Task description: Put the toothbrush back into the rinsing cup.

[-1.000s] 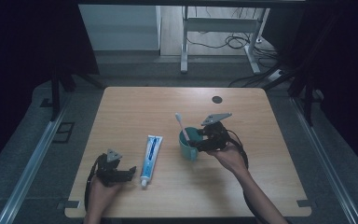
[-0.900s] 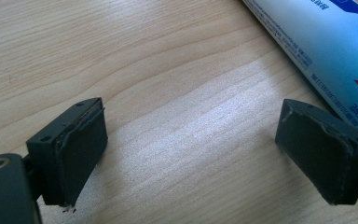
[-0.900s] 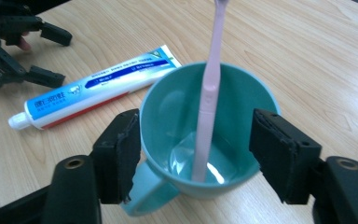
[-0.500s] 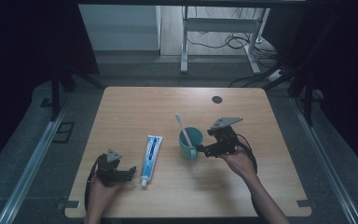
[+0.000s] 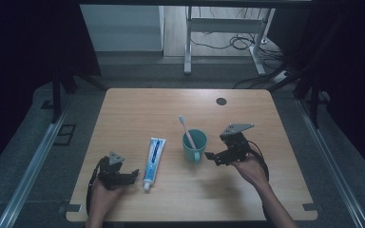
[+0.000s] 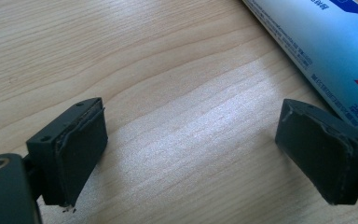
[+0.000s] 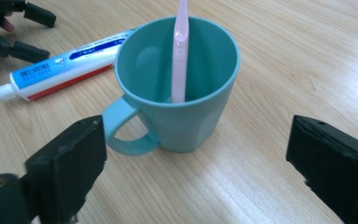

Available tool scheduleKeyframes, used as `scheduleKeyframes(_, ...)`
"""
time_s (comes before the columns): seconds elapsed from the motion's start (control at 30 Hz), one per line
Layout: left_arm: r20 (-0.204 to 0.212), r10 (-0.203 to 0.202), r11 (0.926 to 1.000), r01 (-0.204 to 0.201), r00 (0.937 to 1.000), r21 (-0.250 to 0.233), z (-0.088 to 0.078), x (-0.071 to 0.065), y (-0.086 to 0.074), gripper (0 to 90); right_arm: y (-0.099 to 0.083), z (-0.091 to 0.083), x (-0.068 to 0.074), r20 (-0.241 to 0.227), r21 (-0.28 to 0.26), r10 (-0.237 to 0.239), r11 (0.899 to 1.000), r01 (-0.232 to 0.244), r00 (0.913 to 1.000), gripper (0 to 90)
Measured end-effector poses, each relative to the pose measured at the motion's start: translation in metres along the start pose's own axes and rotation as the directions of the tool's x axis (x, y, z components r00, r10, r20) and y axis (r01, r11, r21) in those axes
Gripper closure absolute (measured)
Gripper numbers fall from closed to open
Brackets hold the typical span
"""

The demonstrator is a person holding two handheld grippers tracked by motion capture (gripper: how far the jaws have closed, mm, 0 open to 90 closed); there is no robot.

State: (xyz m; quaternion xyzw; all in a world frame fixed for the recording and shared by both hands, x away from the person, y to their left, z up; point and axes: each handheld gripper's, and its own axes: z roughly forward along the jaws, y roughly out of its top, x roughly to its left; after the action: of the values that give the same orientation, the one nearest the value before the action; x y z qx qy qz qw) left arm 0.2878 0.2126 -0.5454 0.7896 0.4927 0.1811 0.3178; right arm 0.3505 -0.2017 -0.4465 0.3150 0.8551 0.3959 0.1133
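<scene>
A teal mug (image 5: 194,146) (image 7: 179,98) stands upright on the wooden table (image 5: 133,109), with a pink toothbrush (image 5: 187,132) (image 7: 181,51) leaning inside it. Just right of the mug, my right gripper (image 5: 211,158) (image 7: 196,172) is open; its jaws have just been opening and nothing is between them. A blue and white toothpaste tube (image 5: 154,156) (image 7: 60,69) (image 6: 328,49) lies flat left of the mug. Near the table's front left, my left gripper (image 5: 132,174) (image 6: 191,154) rests open beside the tube's cap end, its jaws over bare wood.
A round black grommet (image 5: 221,101) sits in the table's far right part. Beyond the table stand a metal frame leg (image 5: 187,42) and floor cables (image 5: 233,42). Dark curtains close in both sides.
My right gripper has let go of the mug and drawn back to the right, away from it. The mug stays upright with the toothbrush inside. The left gripper has not moved.
</scene>
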Motion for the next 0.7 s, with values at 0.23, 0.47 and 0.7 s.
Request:
scheduleKeyframes(0.23,0.001,0.0,1.0,0.0,1.0,0.0,0.0,0.0,0.0,9.1,-0.008,-0.004,-0.002,0.018,0.014,-0.007,1.0,0.007,0.9998,0.0)
scheduleKeyframes(0.47,0.001,-0.001,1.0,0.001,1.0,-0.001,0.0,0.0,0.0,9.0,-0.018,-0.01,-0.006,0.034,0.022,0.003,1.0,-0.004,0.9994,0.0)
scheduleKeyframes(0.7,0.001,-0.004,1.0,0.004,1.0,-0.001,0.0,0.0,0.0,9.0,-0.029,-0.016,-0.009,0.046,0.013,0.014,1.0,-0.014,0.9988,0.0)
